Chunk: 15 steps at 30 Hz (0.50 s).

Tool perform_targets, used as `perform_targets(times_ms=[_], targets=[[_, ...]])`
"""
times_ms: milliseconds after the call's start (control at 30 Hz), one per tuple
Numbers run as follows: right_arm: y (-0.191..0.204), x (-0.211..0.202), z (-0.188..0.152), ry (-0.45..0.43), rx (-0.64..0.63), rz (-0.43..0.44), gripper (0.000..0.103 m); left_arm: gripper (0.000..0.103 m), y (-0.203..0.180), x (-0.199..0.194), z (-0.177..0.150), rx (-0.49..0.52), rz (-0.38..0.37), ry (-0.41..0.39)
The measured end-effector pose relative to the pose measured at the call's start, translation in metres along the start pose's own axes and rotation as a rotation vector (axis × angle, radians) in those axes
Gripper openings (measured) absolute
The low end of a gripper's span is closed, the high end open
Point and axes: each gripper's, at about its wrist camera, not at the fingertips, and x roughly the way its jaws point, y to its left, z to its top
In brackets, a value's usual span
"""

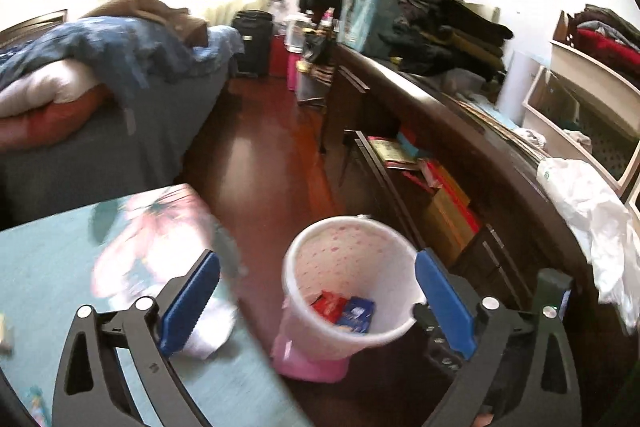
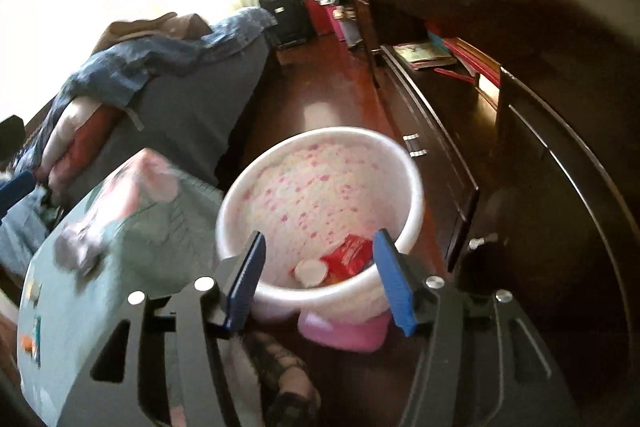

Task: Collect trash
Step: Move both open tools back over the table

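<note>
Bin (image 2: pixel 320 187) below parted right gripper (image 2: pixel 320 281) fingers (image 2: pixel 390 279), wrappers (image 2: pixel 348 259) inside

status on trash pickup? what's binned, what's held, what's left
Done: the bin holds a red wrapper, a blue packet and a white cup. In hand: nothing; left gripper and right gripper are both open over it. Left: a crumpled white tissue on the teal cloth.
</note>
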Motion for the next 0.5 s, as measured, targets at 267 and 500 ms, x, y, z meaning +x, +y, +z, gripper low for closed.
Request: perform_targets(times_ms=[267, 500], targets=[[0.077, -0.058, -0.025, -0.025, -0.183, 0.062, 0.073, 0.099, 0.052, -0.066, -0.033, -0.016, 0.162, -0.031], [0.146, -0.085, -0.04, -0.015, -0.314, 0.124, 0.08, 0.099, 0.108, -0.119, -0.057, -0.052, 0.347, -0.044]])
